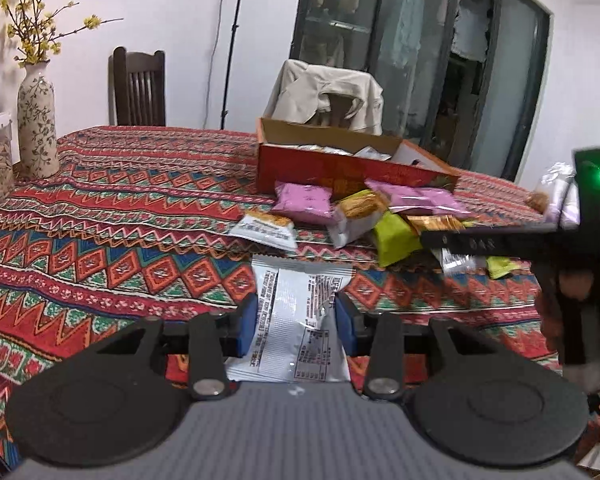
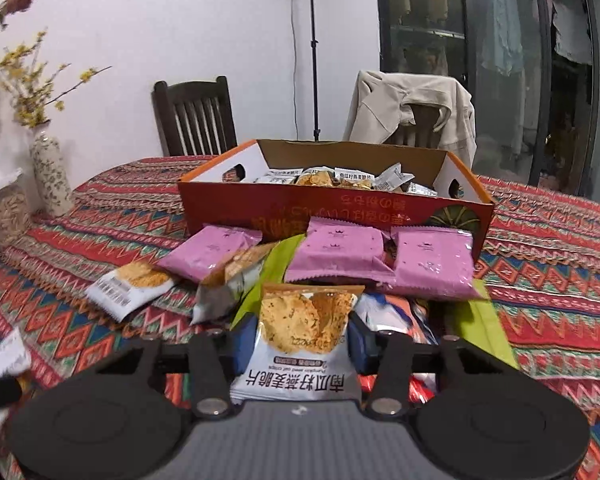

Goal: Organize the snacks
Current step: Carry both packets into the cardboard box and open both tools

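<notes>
Two snack packets are in our grip: the left gripper (image 1: 296, 316) is clamped on a white packet (image 1: 296, 320) printed side up, the right gripper (image 2: 300, 340) clamped on a crisp packet (image 2: 302, 344). Just beyond lies the loose heap of pink packets (image 2: 340, 256) and green ones (image 1: 394, 240), touching the near wall of the red box (image 2: 332, 212) on the patterned tablecloth (image 1: 120, 200). We judge the carry underway; next we must lift both clear over that wall.
</notes>
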`<state>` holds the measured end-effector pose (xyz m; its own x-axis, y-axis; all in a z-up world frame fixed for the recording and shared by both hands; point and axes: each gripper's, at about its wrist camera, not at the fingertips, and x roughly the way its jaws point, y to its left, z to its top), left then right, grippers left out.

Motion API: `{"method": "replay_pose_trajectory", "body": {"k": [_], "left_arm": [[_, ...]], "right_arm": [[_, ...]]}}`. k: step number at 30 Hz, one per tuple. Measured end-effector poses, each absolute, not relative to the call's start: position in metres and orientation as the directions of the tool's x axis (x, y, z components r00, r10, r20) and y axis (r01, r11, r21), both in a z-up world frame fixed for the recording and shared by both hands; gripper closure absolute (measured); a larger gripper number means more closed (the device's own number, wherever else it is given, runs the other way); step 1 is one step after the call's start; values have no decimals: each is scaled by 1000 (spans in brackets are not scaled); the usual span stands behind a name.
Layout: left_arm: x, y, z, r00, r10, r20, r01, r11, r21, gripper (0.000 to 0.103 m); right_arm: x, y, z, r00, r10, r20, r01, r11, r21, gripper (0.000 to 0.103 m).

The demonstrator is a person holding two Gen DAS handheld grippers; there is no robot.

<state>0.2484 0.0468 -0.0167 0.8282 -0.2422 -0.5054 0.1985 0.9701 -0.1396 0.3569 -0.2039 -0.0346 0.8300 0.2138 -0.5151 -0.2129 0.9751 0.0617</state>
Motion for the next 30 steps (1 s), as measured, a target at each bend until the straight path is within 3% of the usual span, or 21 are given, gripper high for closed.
{"method": "replay_pose_trajectory", "body": {"k": [9,17,24,30], "left_arm": [[209,16,-2,799,-384,-463,325,923,-205,62],[211,-4,17,792,-426,-437,364,905,-221,62],[274,-5,63,815,-450,-367,383,891,-241,62],[379,-3,81,816,-403,-415,318,912,-259,62]], "right_arm": [[257,-236,-17,833,249,-494,-266,963,36,58],[212,-266,4,856,280,-434,-278,958,69,58],[235,-290,30,861,365,-354,-331,931,154,58],[308,-306,68,872,395,-290,-355,917,182,58]]}}
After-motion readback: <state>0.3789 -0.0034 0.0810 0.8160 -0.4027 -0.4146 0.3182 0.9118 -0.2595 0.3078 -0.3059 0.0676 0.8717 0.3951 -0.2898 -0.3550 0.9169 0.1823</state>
